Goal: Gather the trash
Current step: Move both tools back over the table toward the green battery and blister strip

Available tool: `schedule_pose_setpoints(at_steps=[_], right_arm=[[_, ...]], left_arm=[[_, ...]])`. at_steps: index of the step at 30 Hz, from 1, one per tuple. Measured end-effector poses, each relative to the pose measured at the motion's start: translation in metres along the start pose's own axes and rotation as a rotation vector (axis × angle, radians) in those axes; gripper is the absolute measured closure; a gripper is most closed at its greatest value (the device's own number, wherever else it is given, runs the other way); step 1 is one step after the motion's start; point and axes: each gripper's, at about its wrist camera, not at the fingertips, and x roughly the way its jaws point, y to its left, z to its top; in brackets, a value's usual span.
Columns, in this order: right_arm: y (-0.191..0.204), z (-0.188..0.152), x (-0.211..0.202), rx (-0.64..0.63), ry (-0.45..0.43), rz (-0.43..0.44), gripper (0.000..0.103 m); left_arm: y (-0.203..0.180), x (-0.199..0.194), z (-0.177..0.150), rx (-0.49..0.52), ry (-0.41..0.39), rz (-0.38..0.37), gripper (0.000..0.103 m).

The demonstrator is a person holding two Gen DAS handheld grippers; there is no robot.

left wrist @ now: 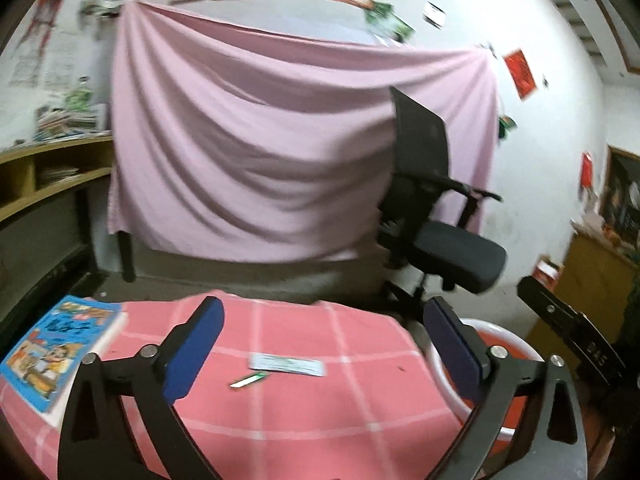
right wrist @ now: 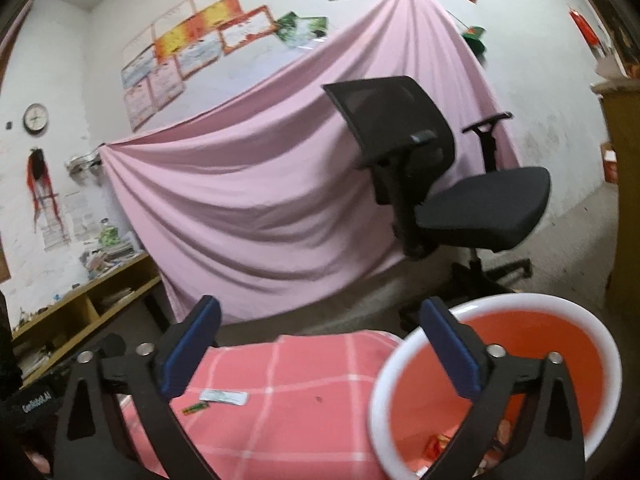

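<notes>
Hovering with both the left gripper point(left wrist: 320, 340) and right gripper point(right wrist: 320, 340) spread wide and empty, they could nudge the white wrapper point(left wrist: 286, 365) and green scrap point(left wrist: 248, 381) off the pink cloth point(left wrist: 320, 420), missing the red bin point(right wrist: 600, 344) beside it.

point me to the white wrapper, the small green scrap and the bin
white wrapper point(left wrist: 287, 365): left wrist view, middle of the strip on the pink cloth.
small green scrap point(left wrist: 248, 381): left wrist view, middle of the sliver.
bin point(right wrist: 480, 308): right wrist view, far white rim.
</notes>
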Motion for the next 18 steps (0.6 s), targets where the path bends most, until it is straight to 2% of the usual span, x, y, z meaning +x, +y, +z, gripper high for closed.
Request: schedule_pose_setpoints(at_steps=[8, 14, 18], right_arm=[[0.04, -0.013, 0.013, -0.137, -0.008, 0.063, 0.0], [0.058, -0.027, 0.035, -0.221, 0.058, 0.07, 0.0], [0.064, -0.035, 0.053, -0.266, 0.101, 0.074, 0.0]], left_arm=[[0.055, -0.011, -0.009, -0.038, -0.04, 0.095, 0.002], [0.071, -0.001, -0.021, -0.013, -0.021, 0.134, 0.002], [0.078, 0.017, -0.027, 0.007, 0.019, 0.124, 0.002]])
